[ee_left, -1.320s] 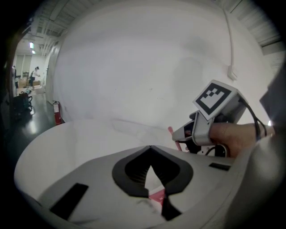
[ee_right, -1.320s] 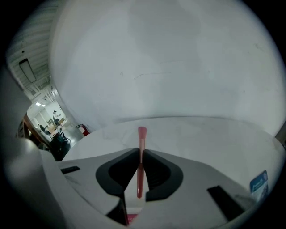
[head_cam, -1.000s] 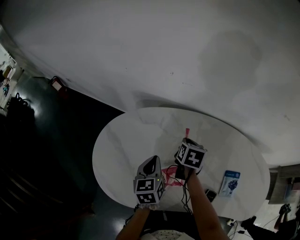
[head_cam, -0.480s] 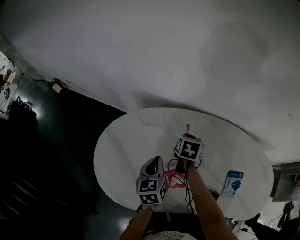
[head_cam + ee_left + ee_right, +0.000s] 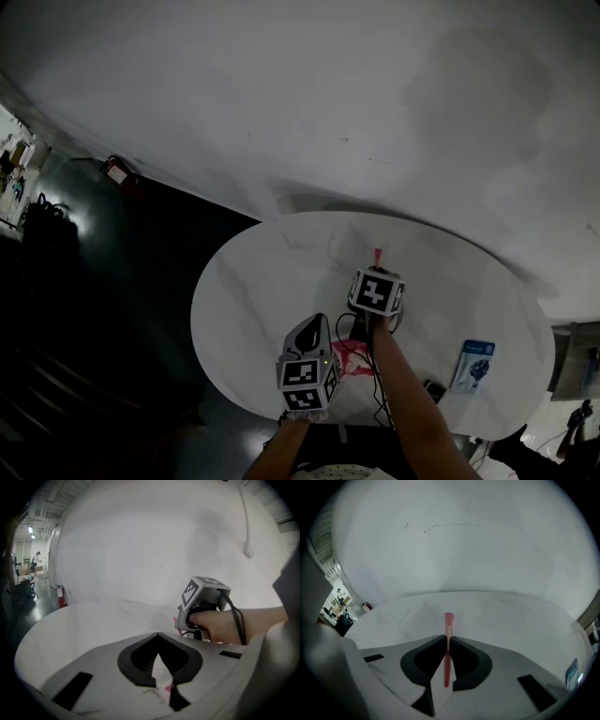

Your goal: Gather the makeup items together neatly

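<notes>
My right gripper (image 5: 377, 272) is shut on a thin pink makeup brush (image 5: 448, 620). The brush stands out past the jaws over the middle of the white oval table (image 5: 253, 281), and its tip (image 5: 377, 255) points toward the far edge. My left gripper (image 5: 314, 325) hovers near the table's front edge with its jaws shut and nothing clearly held. A pink and white pouch (image 5: 352, 357) lies just right of it, and a bit of it shows under the shut left gripper (image 5: 157, 635). The right gripper's marker cube (image 5: 199, 590) shows in the left gripper view.
A blue and white packet (image 5: 476, 364) lies at the table's right side, with a small dark item (image 5: 433, 389) near the front edge. A black cable (image 5: 349, 328) loops beside the pouch. Dark floor lies left of the table, with a red extinguisher (image 5: 116, 172) on it.
The right gripper has edged a little farther over the table with the brush still in it. The left gripper has hardly moved.
</notes>
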Available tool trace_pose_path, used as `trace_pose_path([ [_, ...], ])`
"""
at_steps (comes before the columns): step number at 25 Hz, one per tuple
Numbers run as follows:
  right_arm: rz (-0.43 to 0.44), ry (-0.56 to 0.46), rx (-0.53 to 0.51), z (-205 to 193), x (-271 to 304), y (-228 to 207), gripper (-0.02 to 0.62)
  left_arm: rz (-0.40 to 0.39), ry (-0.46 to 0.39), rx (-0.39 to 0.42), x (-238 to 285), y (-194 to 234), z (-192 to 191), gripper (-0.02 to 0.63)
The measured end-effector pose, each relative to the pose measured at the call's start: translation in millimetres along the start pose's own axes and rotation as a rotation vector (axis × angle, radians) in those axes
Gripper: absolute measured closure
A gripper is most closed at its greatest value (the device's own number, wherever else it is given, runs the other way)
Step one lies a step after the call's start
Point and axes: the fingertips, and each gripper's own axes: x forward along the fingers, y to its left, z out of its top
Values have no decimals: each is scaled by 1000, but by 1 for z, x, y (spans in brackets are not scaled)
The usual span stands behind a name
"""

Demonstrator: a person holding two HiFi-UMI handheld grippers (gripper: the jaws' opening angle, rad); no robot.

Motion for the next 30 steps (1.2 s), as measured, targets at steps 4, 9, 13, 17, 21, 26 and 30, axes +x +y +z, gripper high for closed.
trace_pose_path([
  [4,-41,12,-11,-4,4,-4,528,0,13,-8,3,-2,-7,575],
  [9,-42,32,24,-10,8,-5,528,-5,15,-9,6,-5,-6,575],
  [13,-45,34,28,-10,8,-5,526,-5,18,-9,7,-4,-6,575],
  [17,-46,37,23,-10,8,-6,526,-1,18,-13,7,-4,-6,575],
  [21,-22,38,62,-11,8,-3,526,2,13,-17,7,-2,-5,575],
  [26,-27,28,72,-10,8,-7,523,2,14,-20,7,-3,-5,575],
  [30,-6,43,89,-13,10,-5,523,3,17,-21,8,-2,-7,575],
])
